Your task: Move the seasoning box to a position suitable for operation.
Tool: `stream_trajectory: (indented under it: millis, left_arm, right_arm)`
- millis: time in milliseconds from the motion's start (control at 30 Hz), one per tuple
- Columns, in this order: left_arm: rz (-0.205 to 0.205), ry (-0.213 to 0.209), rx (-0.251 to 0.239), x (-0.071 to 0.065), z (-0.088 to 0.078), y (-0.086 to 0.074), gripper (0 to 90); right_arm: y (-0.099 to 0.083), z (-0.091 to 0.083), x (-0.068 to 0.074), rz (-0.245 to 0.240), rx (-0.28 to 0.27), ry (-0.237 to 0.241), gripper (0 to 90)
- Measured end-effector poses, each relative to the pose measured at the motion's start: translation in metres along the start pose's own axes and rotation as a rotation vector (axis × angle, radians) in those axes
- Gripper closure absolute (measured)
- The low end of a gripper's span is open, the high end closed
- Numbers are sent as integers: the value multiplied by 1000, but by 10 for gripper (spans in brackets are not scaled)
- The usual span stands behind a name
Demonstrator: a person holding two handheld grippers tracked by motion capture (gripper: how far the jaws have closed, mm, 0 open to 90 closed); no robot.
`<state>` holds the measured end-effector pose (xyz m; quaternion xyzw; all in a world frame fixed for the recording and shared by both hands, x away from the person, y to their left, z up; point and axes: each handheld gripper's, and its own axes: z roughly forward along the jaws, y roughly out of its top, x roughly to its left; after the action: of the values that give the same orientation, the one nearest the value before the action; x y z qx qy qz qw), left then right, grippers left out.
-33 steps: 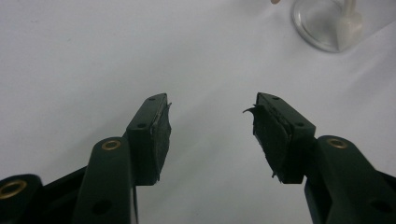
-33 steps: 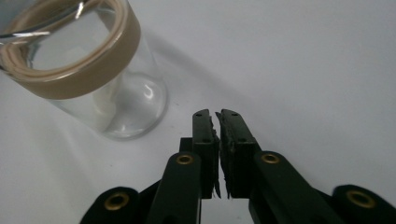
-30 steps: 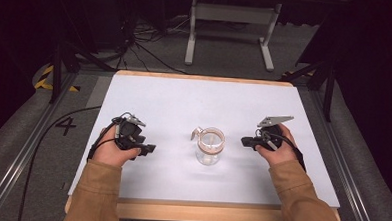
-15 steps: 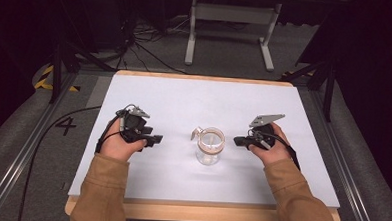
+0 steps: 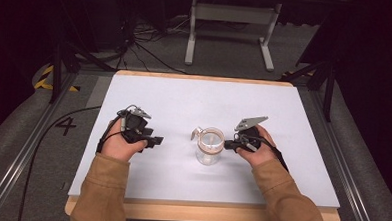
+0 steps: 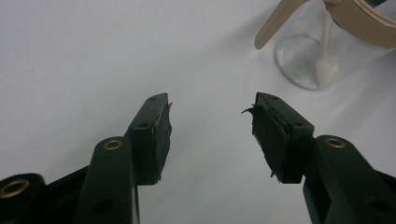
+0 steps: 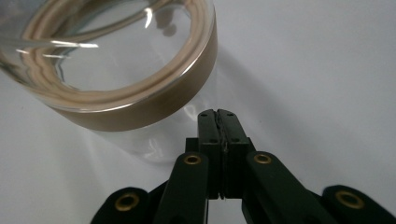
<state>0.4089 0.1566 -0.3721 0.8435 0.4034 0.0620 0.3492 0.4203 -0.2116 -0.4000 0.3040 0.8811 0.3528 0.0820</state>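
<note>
A clear glass jar [image 5: 210, 146] with a tan rim band and a clasp tab stands at the middle of the white table [image 5: 184, 100]. My right gripper [image 5: 227, 144] is shut with nothing in it, its tips just beside the jar's right side. In the right gripper view the closed tips [image 7: 218, 114] sit right against the jar [image 7: 116, 79] wall; whether they touch I cannot tell. My left gripper [image 5: 158, 140] lies left of the jar, apart from it. Its jaws have just been closing slightly and stand open [image 6: 210, 107] over bare table, the jar [image 6: 322, 60] ahead to the right.
The table's wooden front edge [image 5: 204, 212] runs below the person's brown sleeves. Behind the table a white stand [image 5: 233, 22] and loose cables [image 5: 137, 43] lie on the dark floor. Rails run along both sides of the table.
My right gripper has slid left up to the jar's side. My left gripper has edged a little to the right, toward the jar. The jar has stayed put.
</note>
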Motion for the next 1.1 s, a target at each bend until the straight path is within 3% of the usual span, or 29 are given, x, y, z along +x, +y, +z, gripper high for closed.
stream_trajectory:
  millis: [133, 200, 400, 500, 733, 1100]
  left_arm:
    - [44, 5, -32, 2, 1, -1, 439]
    - [45, -6, -46, 3, 3, -2, 446]
    - [52, -48, -29, 4, 9, -2, 545]
    - [82, -63, -7, 5, 12, -2, 622]
    - [117, -79, -5, 5, 19, 2, 654]
    - [135, -110, 21, 1, 33, 10, 686]
  right_arm:
    - [0, 0, 3, -10, 14, -10, 900]
    - [0, -1, 4, -15, 20, -8, 900]
    - [1, -2, 13, -43, 29, 10, 900]
    - [2, -4, 18, -53, 27, 24, 900]
    - [3, -8, 31, -66, 52, 32, 900]
    - [-4, -7, 48, -89, 96, 50, 900]
